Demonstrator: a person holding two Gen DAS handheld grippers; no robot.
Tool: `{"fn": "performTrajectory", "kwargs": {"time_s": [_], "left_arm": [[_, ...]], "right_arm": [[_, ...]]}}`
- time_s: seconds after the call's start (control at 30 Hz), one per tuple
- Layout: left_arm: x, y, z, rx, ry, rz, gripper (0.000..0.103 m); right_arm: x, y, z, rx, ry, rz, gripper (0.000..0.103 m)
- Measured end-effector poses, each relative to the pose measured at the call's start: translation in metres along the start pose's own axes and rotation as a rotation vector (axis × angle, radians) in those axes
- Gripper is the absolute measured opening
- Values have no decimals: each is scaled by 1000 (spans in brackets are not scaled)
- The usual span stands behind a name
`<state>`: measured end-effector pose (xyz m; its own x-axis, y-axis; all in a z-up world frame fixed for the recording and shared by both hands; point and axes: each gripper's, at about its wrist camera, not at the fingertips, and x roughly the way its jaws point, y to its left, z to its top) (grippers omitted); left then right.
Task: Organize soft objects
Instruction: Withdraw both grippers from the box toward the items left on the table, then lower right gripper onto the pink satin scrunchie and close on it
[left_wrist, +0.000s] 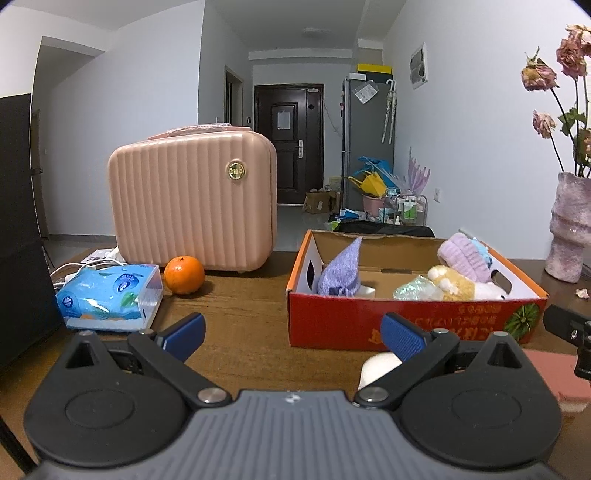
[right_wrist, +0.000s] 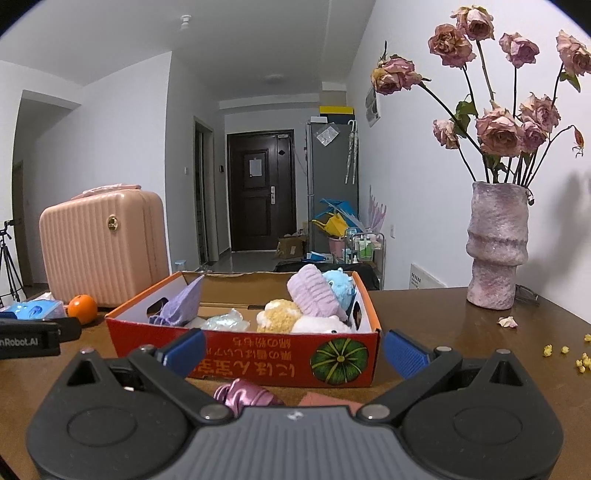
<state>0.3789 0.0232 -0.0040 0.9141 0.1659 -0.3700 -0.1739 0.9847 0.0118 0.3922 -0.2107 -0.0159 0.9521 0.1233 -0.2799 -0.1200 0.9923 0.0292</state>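
A red cardboard box (left_wrist: 406, 325) (right_wrist: 243, 350) stands on the brown table and holds soft things: a lilac knitted piece (left_wrist: 341, 271) (right_wrist: 183, 306), a pale purple fuzzy roll (left_wrist: 463, 256) (right_wrist: 312, 293), a yellow plush (left_wrist: 452, 284) (right_wrist: 279, 314), a white plush (right_wrist: 319, 325) and a light blue plush (right_wrist: 340, 284). My left gripper (left_wrist: 293, 334) is open in front of the box, with a white soft object (left_wrist: 378, 369) just below its right finger. My right gripper (right_wrist: 295, 349) is open too; a shiny pink scrunchie (right_wrist: 243, 395) and a pink flat piece (right_wrist: 325, 400) lie under it.
A pink hard case (left_wrist: 192, 199) stands at the back left, with an orange (left_wrist: 184, 275) and a blue tissue pack (left_wrist: 110, 297) before it. A purple vase (right_wrist: 495, 245) of dried roses stands right. Petals (right_wrist: 508, 322) and yellow crumbs (right_wrist: 581, 360) dot the table.
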Motion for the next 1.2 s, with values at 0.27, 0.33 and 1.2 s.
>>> {"fn": "performTrajectory", "kwargs": {"time_s": [0.27, 0.33, 1.2], "left_arm": [[-15, 4, -7, -1, 8, -13, 103], [-18, 5, -10, 1, 10, -15, 103], [-42, 14, -30, 2, 58, -47, 103]], "right_arm": [[-20, 1, -8, -18, -7, 12, 103], [-24, 1, -9, -22, -6, 16, 103], [-55, 3, -25, -55, 31, 62, 103]]}}
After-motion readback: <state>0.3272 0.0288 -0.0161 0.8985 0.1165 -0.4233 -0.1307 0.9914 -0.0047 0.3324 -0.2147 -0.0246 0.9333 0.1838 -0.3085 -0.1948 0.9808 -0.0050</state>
